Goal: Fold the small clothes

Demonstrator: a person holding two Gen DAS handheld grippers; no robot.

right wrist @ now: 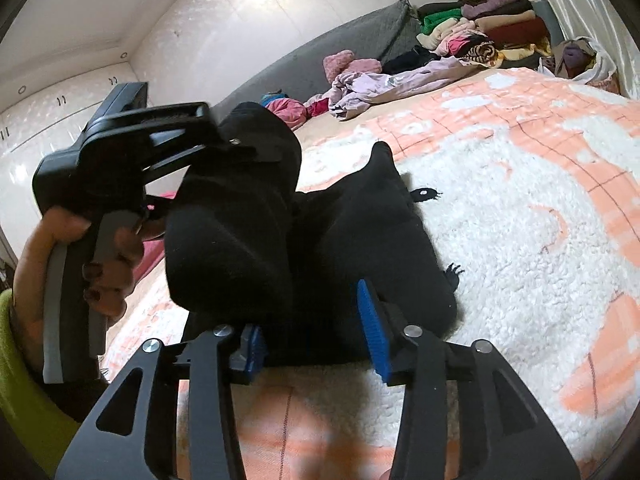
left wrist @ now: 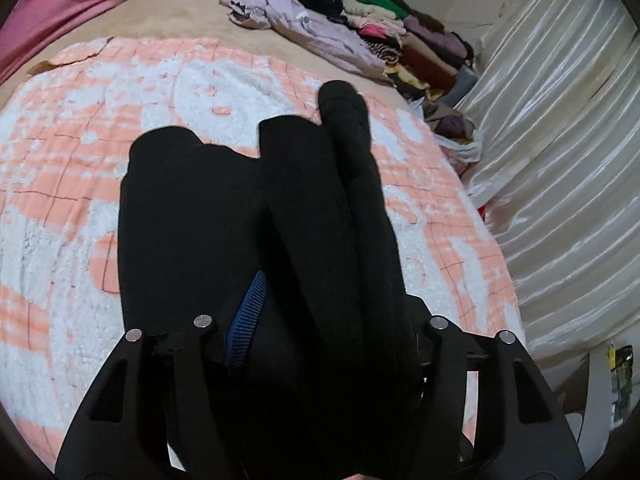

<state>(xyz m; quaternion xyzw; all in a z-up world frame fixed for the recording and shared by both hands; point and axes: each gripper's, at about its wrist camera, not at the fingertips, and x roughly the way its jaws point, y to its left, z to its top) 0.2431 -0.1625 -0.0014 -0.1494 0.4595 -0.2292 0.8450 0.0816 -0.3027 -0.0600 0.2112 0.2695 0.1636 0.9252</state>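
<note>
Right tool [right wrist: 316, 344] sits with jaws spread around the near edge of the black garment [right wrist: 360, 240] on the bed's peach-and-white blanket [right wrist: 520, 240], gripping nothing, while the left tool [right wrist: 224, 136] has a bunched end clenched and lifted. Mid-fold, I'd say: next, carry that end across. Only the left view shows the garment draped over its own tool, with the clothes pile [left wrist: 400, 36] beyond.

matte black two-finger frames with triangular cut-outs, silver round screws at the pivots; ribbed blue finger pads [right wrist: 374, 330]; grey handle grip; bare hand [right wrist: 80, 264] (dark nail polish), lime-green sleeve [right wrist: 24, 380].
</note>
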